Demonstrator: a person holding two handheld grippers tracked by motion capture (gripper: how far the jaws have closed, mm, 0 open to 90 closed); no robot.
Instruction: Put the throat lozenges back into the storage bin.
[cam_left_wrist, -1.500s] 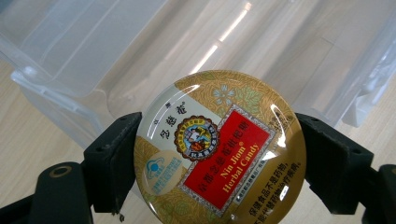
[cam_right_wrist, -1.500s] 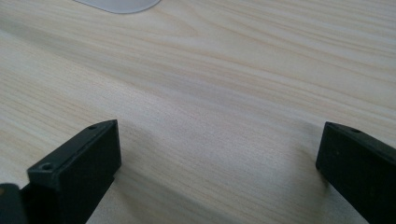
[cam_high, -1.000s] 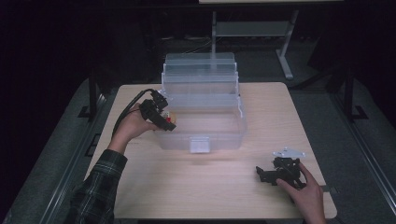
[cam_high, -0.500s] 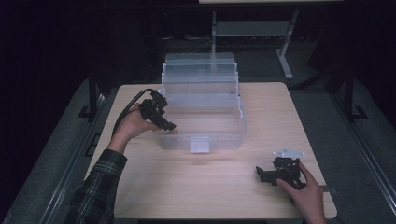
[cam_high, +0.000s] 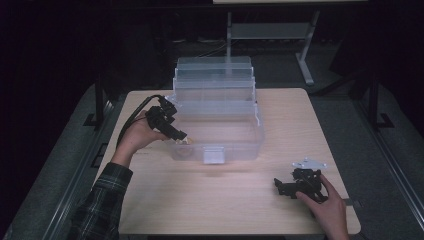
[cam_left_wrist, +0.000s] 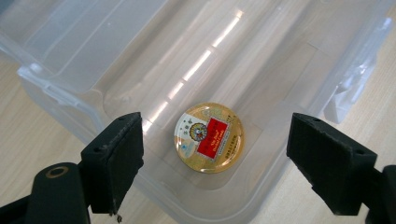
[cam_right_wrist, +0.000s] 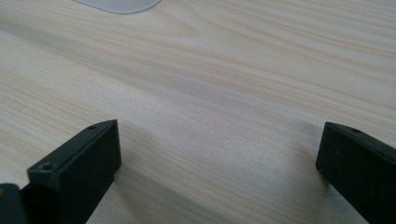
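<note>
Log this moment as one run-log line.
left gripper: open, over clear plastic tiered box | round gold tin with red label: lying in box bottom | right gripper: open, low over wooden table

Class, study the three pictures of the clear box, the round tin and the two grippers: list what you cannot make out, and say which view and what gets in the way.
1. Small print on the round tin: too small and glared in the left gripper view.
2. Upper trays of the clear box: contents unclear in the high view, plastic layers overlap.
3. Right gripper: jaw gap too small in the high view.
4. Dark room past the table: unlit.
</note>
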